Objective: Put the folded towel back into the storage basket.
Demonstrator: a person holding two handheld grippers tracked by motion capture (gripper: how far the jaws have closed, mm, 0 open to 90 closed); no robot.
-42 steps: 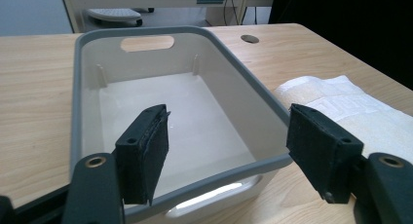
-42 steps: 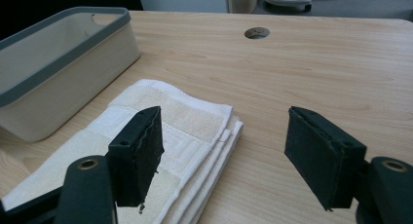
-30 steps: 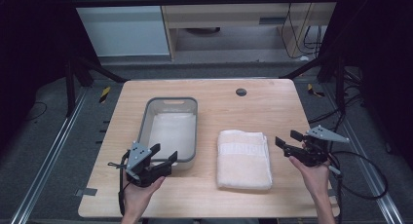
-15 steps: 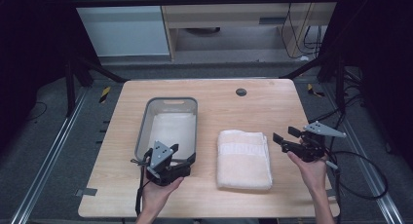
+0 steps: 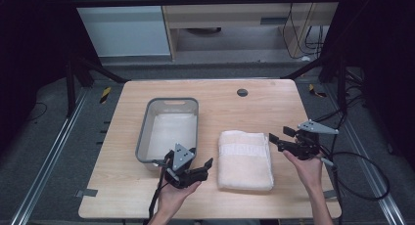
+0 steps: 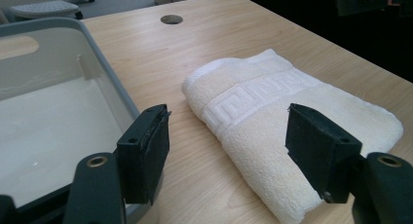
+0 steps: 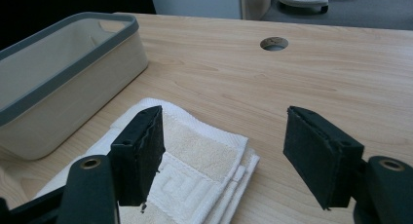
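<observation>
Flanking folded terry towel [image 5: 245, 160], open black jaws

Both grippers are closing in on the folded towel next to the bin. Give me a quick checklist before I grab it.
1. Left gripper open: ok, jaws wide apart.
2. Right gripper open: ok, jaws wide apart.
3. Towel folded flat on the table: ok.
4. Grippers flank the towel, one at each long side: ok; neither touches it yet.
5. Bin empty and ready: ok, nothing inside.
6. Left gripper clear of the bin's rim: cannot tell; one jaw sits very close to it in the left gripper view.
</observation>
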